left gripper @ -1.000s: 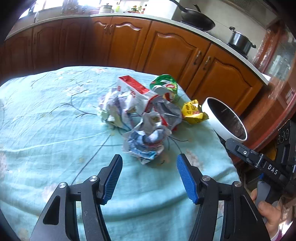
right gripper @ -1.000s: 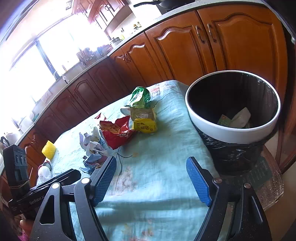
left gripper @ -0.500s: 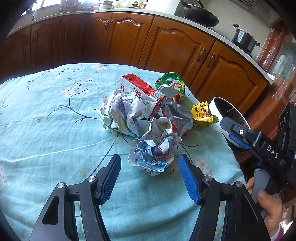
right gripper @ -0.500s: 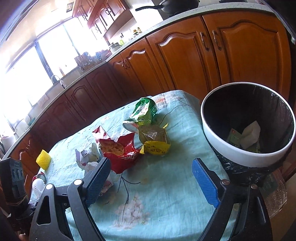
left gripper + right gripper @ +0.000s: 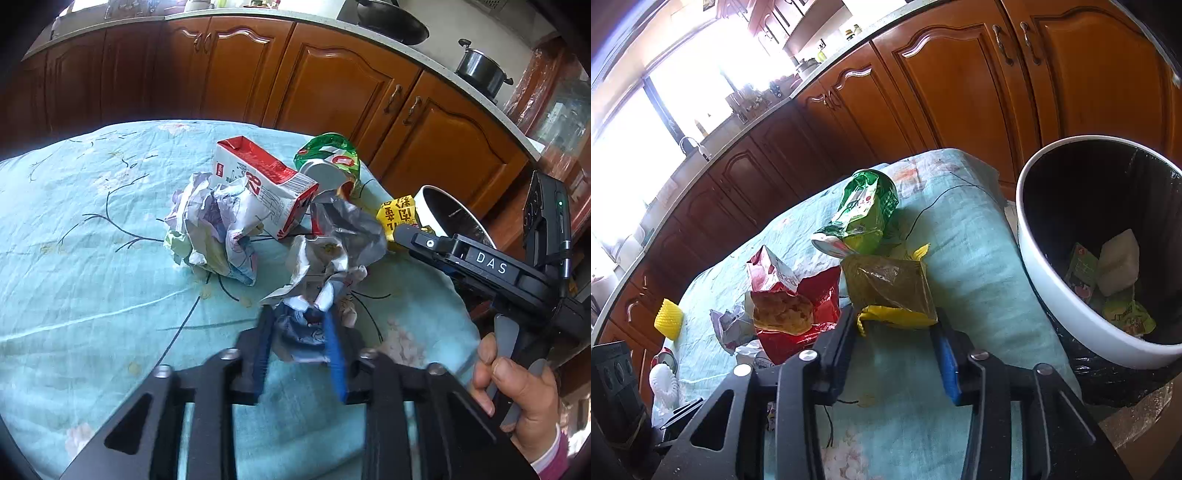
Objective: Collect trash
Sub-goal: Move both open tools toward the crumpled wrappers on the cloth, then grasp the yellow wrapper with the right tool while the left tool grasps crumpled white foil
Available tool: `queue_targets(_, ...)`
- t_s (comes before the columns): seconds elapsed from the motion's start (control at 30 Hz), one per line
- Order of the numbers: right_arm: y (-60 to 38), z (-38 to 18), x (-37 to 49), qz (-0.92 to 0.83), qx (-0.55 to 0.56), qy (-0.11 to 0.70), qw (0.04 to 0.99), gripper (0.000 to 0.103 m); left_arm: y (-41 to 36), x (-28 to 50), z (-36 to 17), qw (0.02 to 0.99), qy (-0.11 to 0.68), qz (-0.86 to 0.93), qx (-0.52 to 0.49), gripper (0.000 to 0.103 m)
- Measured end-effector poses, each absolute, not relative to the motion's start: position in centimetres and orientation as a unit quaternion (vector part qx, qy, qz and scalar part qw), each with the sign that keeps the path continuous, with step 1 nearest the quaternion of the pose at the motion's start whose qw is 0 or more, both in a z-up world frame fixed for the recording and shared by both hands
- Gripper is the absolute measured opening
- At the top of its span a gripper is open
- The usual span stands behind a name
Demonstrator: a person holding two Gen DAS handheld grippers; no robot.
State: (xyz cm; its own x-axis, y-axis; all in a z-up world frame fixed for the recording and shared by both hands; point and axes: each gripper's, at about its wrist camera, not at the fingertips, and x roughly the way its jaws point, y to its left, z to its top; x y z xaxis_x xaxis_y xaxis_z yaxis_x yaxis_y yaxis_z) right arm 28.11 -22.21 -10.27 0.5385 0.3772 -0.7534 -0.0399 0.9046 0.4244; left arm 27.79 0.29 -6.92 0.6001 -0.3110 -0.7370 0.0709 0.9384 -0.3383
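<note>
Left gripper (image 5: 301, 338): jaws clamped on a crumpled paper ball (image 5: 314, 306) lying on the blue cloth (image 5: 92, 288) that covers the worktop. Right gripper (image 5: 897, 341): jaws closed against both sides of a yellow snack packet (image 5: 892, 291), which rests on the cloth near its edge. Other trash on the cloth: milk carton (image 5: 264, 184), green wrapper (image 5: 866, 206), red wrapper (image 5: 803, 310), second paper ball (image 5: 212, 229). White bin (image 5: 1067, 295) stands just beside the worktop and contains several wrappers.
</note>
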Motion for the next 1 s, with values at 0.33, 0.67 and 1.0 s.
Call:
queue_targets(0.33,-23.7,-8.1,24.7,0.131,0.184,0.436,0.871,0.025,-0.1,26.0,-6.0,0.888,0.419,-0.125,-0.141,0.008)
queue_targets(0.67,-26.7,-6.6,20.5,0.120,0.194,0.420,0.879,0.025,-2.8,24.9,-4.2,0.893,0.400,-0.166,-0.125,0.007)
queue_targets(1.0,-30.5,-6.0,18.6,0.084,0.200,0.412,0.885,0.025,-6.7,26.5,-3.5,0.888,0.402,-0.195,-0.107,0.007)
